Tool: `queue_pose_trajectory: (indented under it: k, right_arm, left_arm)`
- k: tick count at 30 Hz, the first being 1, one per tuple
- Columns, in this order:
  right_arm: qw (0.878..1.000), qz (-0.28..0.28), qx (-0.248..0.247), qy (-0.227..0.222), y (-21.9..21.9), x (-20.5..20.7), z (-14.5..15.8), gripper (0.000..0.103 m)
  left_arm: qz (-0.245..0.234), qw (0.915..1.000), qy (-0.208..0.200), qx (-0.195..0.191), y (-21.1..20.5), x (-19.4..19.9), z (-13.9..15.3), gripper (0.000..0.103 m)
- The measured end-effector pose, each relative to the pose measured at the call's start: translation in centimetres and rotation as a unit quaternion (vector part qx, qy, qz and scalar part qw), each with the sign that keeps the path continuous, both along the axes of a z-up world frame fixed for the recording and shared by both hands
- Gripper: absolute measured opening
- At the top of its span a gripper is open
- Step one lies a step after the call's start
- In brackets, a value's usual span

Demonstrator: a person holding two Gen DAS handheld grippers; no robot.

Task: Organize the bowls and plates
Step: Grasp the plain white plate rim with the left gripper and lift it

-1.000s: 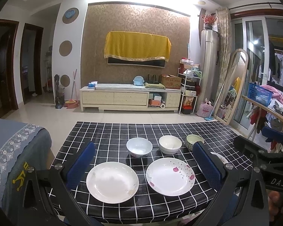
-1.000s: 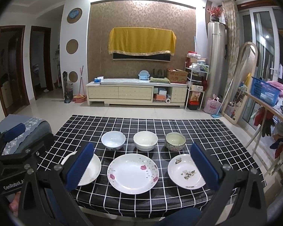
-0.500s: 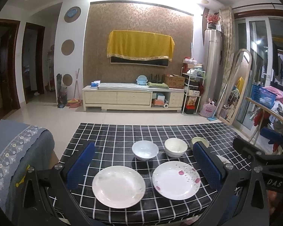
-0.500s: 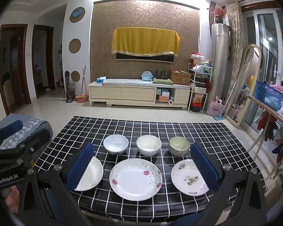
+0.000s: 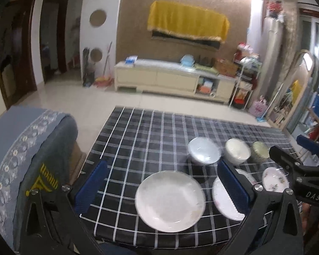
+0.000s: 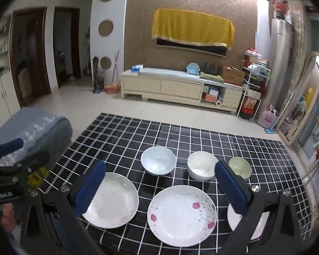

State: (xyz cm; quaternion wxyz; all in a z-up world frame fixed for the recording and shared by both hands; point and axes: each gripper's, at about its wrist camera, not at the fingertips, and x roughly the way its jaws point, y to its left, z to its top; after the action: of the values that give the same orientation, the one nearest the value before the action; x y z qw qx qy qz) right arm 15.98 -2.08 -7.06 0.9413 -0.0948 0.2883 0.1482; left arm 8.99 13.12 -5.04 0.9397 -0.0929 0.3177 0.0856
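Stacking has not begun: left gripper and right gripper hover spread and empty, plain plate, flowered plate at lower centre, bowls behind, so next comes descent onto one rim.

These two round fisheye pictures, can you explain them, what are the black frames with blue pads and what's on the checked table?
A person holds a hand-held claw in each hand, and a small camera on each looks forward along its two blue-padded fingers.

One picture is from the left claw, the other from the right claw. Each claw also shows at the edge of the other's picture.

Both claws are open and hold nothing.

On the black checked table lie three plates in front: a plain white plate, a plate with pink flowers and a smaller patterned plate. Behind them stand three bowls: a bluish white bowl, a cream bowl and a greenish bowl.
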Motion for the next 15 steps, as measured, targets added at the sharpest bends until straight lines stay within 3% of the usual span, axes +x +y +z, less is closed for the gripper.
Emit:
queue_pose_trajectory:
  k: [4, 10, 15]
  right_arm:
    - [0.997, 0.051, 0.002, 0.062, 2.8, 2.7, -3.1, 0.103]
    - [0.991, 0.058, -0.023, 0.123, 5.3, 5.8, -7.3, 0.103]
    - [0.981, 0.072, -0.049, 0.174, 6.5, 7.4, -10.7, 0.103]
  left_arm:
    - [0.009, 0.9985, 0.05, -0.021, 2.1, 2.0, -3.0, 0.103]
    - [0.016, 0.9919, 0.121, -0.036, 4.2, 4.4, -7.7, 0.102]
    - [0.011, 0.9842, 0.169, -0.051, 5.1, 6.1, -11.3, 0.087]
